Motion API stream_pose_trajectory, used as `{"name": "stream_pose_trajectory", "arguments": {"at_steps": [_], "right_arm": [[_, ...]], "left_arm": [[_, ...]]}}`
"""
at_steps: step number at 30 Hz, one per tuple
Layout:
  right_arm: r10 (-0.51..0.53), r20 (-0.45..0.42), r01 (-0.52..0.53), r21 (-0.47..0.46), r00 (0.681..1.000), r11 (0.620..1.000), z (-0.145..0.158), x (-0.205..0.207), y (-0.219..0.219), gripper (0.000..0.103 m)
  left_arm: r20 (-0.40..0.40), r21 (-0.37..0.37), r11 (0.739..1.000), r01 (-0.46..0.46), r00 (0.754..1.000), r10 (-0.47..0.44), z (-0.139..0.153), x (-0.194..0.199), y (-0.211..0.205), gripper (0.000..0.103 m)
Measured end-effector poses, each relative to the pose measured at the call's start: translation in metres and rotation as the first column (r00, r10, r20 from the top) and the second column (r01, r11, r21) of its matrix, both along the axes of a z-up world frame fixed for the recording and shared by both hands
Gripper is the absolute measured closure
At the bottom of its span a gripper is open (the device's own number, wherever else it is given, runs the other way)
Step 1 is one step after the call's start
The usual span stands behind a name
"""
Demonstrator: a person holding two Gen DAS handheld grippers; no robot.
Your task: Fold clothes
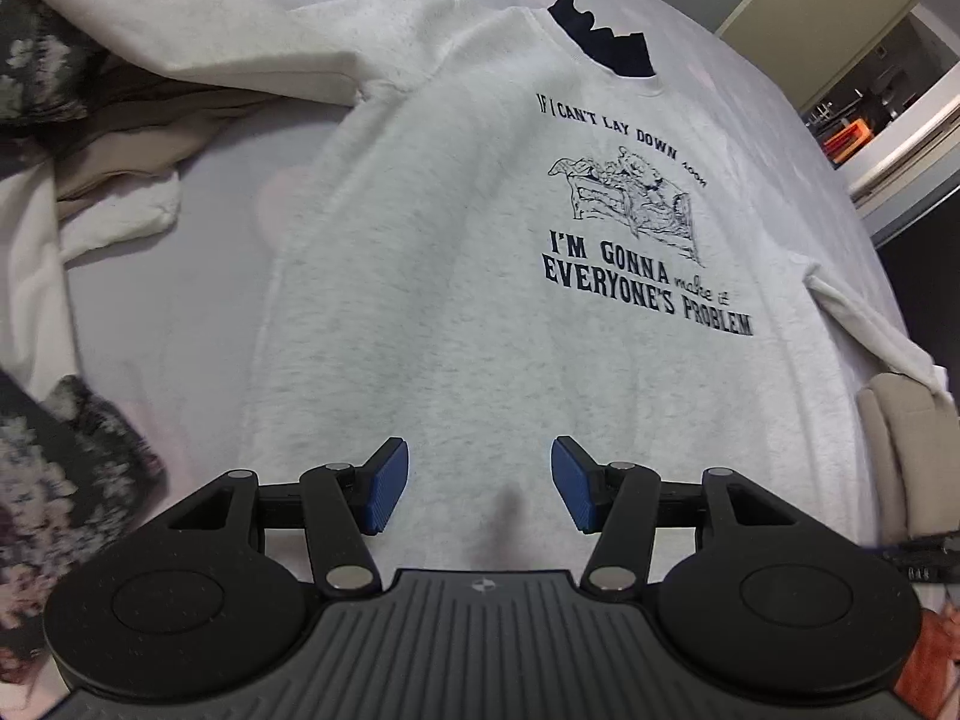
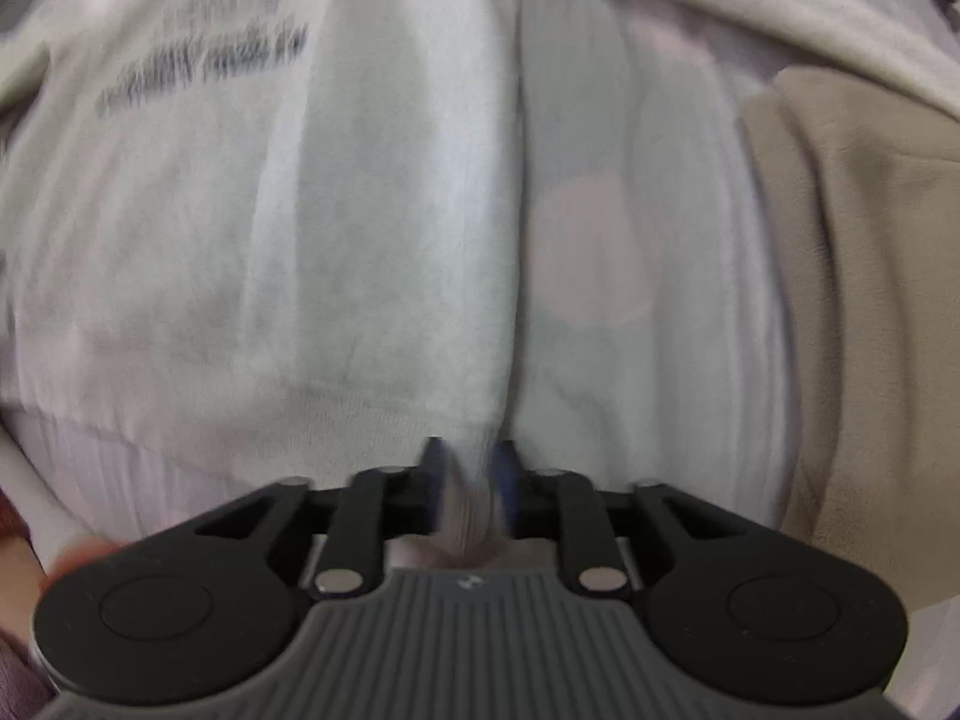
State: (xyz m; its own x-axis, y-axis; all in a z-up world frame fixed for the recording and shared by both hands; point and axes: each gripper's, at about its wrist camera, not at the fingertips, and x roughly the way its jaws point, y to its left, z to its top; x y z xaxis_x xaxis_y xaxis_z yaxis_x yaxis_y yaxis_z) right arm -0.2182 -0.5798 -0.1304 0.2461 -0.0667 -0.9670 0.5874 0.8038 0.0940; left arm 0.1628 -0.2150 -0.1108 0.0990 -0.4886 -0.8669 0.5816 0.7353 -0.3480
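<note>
A light grey sweatshirt point(image 1: 456, 276) with dark printed text and a drawing lies face up on a bed, collar far, hem near. My left gripper point(image 1: 480, 483) is open and empty, hovering over the lower hem area. In the blurred right wrist view, my right gripper point(image 2: 469, 483) is shut on the sweatshirt's point(image 2: 252, 228) hem corner, and a raised fold of the fabric runs away from the blue pads point(image 2: 507, 474). One sleeve point(image 1: 180, 36) stretches to the far left, the other sleeve point(image 1: 870, 324) lies at the right.
The bed sheet point(image 1: 180, 276) is pale lilac with pink dots. A beige garment point(image 2: 852, 276) lies to the right of the sweatshirt. Dark floral fabric point(image 1: 48, 468) lies at the left. A white garment point(image 1: 114, 216) lies at the left. A cabinet point(image 1: 840, 18) stands beyond the bed.
</note>
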Motion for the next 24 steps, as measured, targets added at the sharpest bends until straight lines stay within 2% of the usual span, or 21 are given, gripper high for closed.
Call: {"name": "stream_pose_trajectory", "arguments": {"at_steps": [3,6,9,11,13,14,16,17,20,24], "right_arm": [[-0.057,0.093,0.063,-0.058,0.994,0.996,0.009,-0.009,0.0,0.062],[-0.126,0.204,0.15,-0.107,0.971,0.983,0.023,-0.012,-0.007,0.061],[-0.147,0.284,0.182,-0.099,0.948,0.978,0.029,-0.019,-0.008,0.054],[-0.152,0.302,0.184,-0.083,0.941,0.979,0.03,-0.025,-0.009,0.053],[-0.155,0.315,0.191,-0.086,0.936,0.978,0.03,-0.027,-0.011,0.053],[-0.156,0.32,0.194,-0.092,0.935,0.977,0.029,-0.023,-0.011,0.053],[-0.154,0.333,0.198,-0.101,0.93,0.975,0.03,-0.024,-0.009,0.053],[-0.154,0.339,0.2,-0.105,0.928,0.974,0.03,-0.025,-0.01,0.053],[-0.156,0.358,0.208,-0.111,0.92,0.972,0.031,-0.032,-0.006,0.053],[-0.152,0.384,0.213,-0.122,0.911,0.969,0.033,-0.035,-0.005,0.052]], "left_arm": [[0.008,0.07,0.997,-0.012,1.0,0.012,0.003,0.005,0.012,0.052],[-0.007,0.115,0.993,-0.04,0.999,0.042,0.004,0.012,0.026,0.052],[-0.051,0.15,0.986,-0.074,0.995,0.082,0.0,0.024,0.037,0.052],[-0.111,0.185,0.979,-0.081,0.989,0.102,-0.01,0.032,0.04,0.052],[-0.159,0.23,0.972,-0.047,0.984,0.085,-0.025,0.031,0.035,0.054],[-0.175,0.257,0.966,-0.025,0.982,0.072,-0.032,0.03,0.032,0.063],[-0.171,0.324,0.946,0.01,0.984,0.048,-0.046,0.025,0.025,0.069],[-0.167,0.358,0.933,0.027,0.985,0.035,-0.053,0.022,0.022,0.068],[-0.165,0.373,0.928,0.026,0.986,0.039,-0.057,0.02,0.021,0.068],[-0.148,0.367,0.929,0.038,0.989,0.018,-0.045,0.015,0.023,0.065]]}}
